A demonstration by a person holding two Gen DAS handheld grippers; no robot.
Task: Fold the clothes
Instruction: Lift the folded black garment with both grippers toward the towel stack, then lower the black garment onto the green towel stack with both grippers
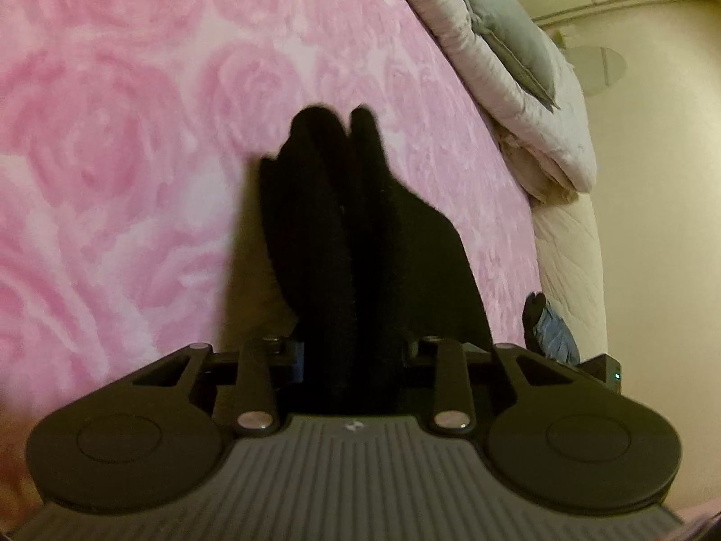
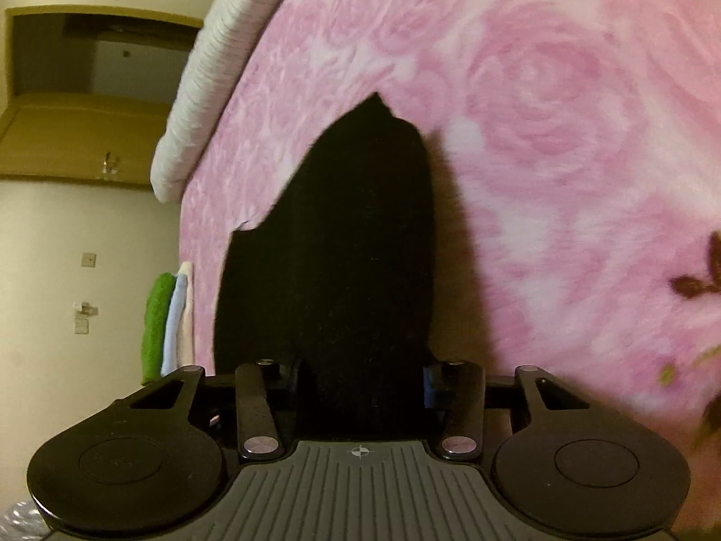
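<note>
A black garment (image 1: 351, 243) hangs from my left gripper (image 1: 353, 351), which is shut on it above the pink rose-patterned bed cover (image 1: 135, 158). The cloth hides the fingertips. In the right wrist view the same black garment (image 2: 342, 261) fills the space between the fingers of my right gripper (image 2: 360, 374), which is shut on it. It hangs in folds over the pink cover (image 2: 563, 158). Both grippers hold it lifted off the bed.
A rolled pale quilt (image 1: 518, 90) with a grey pillow (image 1: 509, 31) lies at the bed's far edge. A dark and blue item (image 1: 549, 329) lies beside the bed. A white bolster (image 2: 203, 90) lines the bed's edge, and folded green, blue and white cloths (image 2: 166, 320) sit beyond it.
</note>
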